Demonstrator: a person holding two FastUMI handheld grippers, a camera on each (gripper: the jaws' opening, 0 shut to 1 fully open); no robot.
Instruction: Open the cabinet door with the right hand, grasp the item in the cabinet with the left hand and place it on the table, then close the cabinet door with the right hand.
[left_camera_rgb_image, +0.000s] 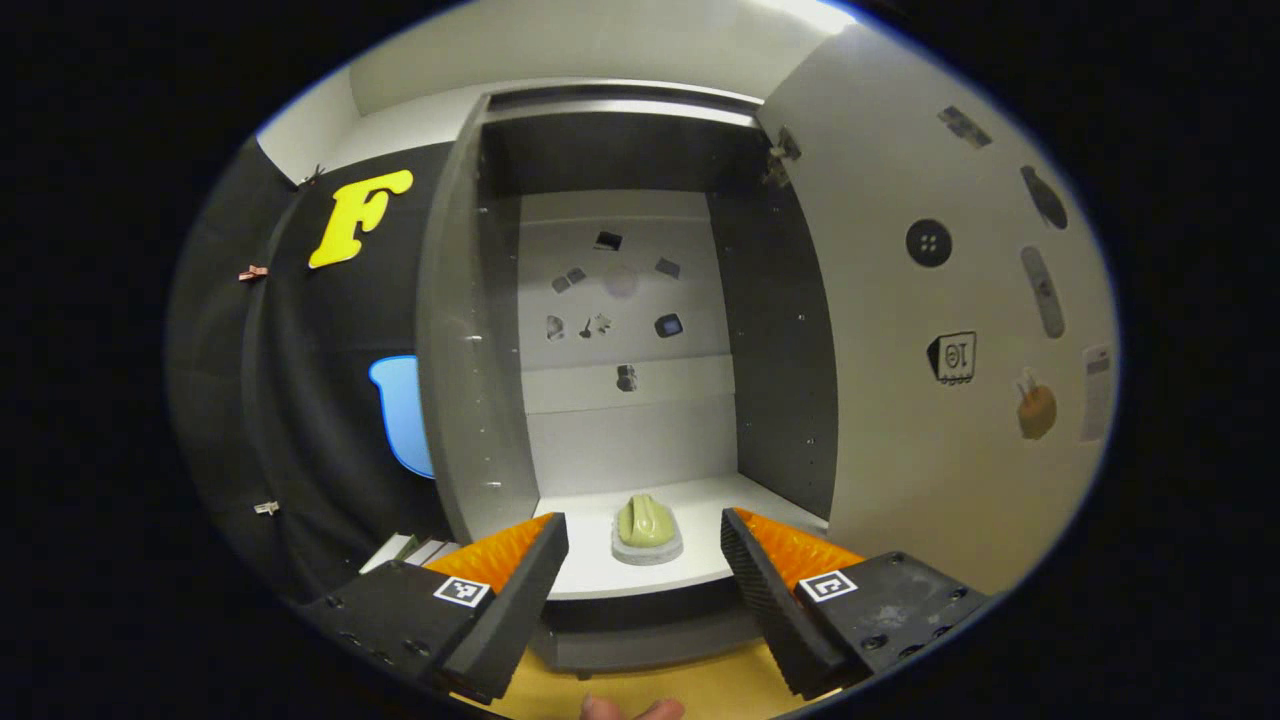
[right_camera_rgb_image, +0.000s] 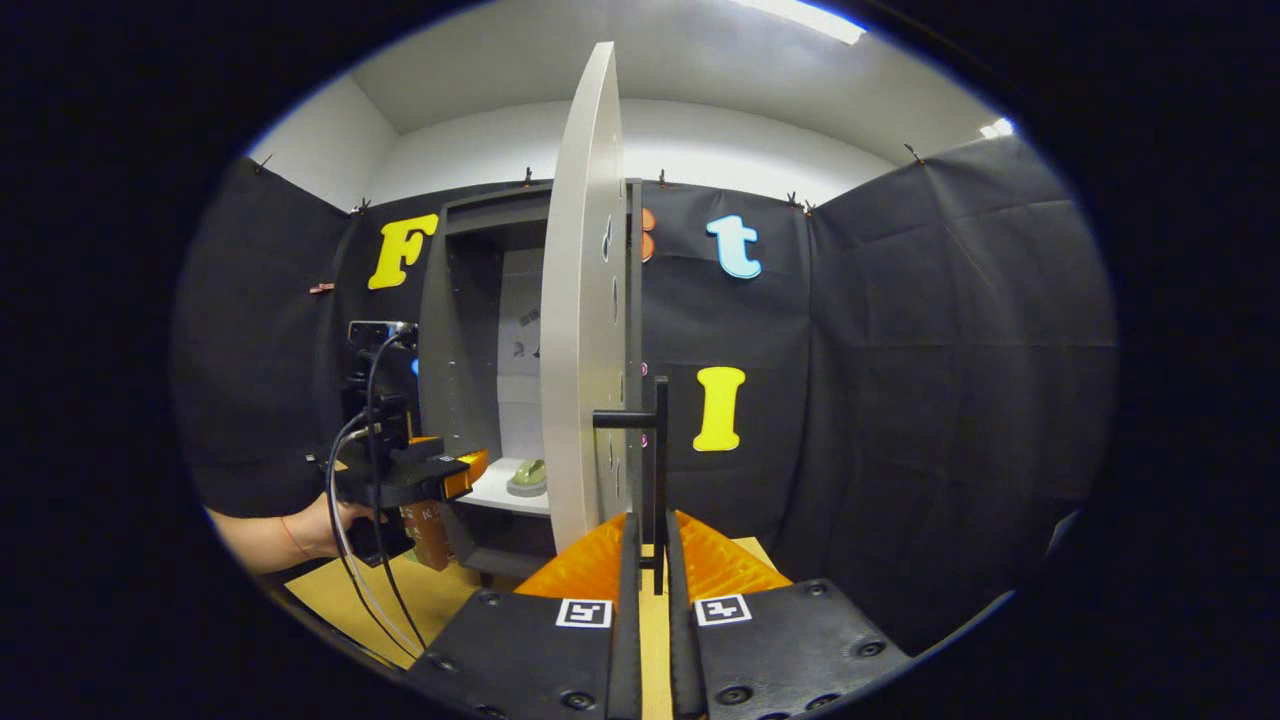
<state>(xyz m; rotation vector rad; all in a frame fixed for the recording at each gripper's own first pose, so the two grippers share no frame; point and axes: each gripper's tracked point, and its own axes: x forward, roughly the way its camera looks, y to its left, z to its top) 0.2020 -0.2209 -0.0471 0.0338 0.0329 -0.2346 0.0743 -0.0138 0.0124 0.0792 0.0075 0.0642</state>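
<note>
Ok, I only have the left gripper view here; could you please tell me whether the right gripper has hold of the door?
Observer: Yes, the right gripper is shut on the black handle of the cabinet door.
Operator: Thank you. How far open does the door stand?
Observer: Wide. In the right gripper view it shows nearly edge-on, swung clear of the cabinet opening.
Operator: And how close is my left gripper to the item, seen from the side?
Observer: The left gripper has its tips about at the front edge of the shelf, short of the green item and not touching it.
</note>
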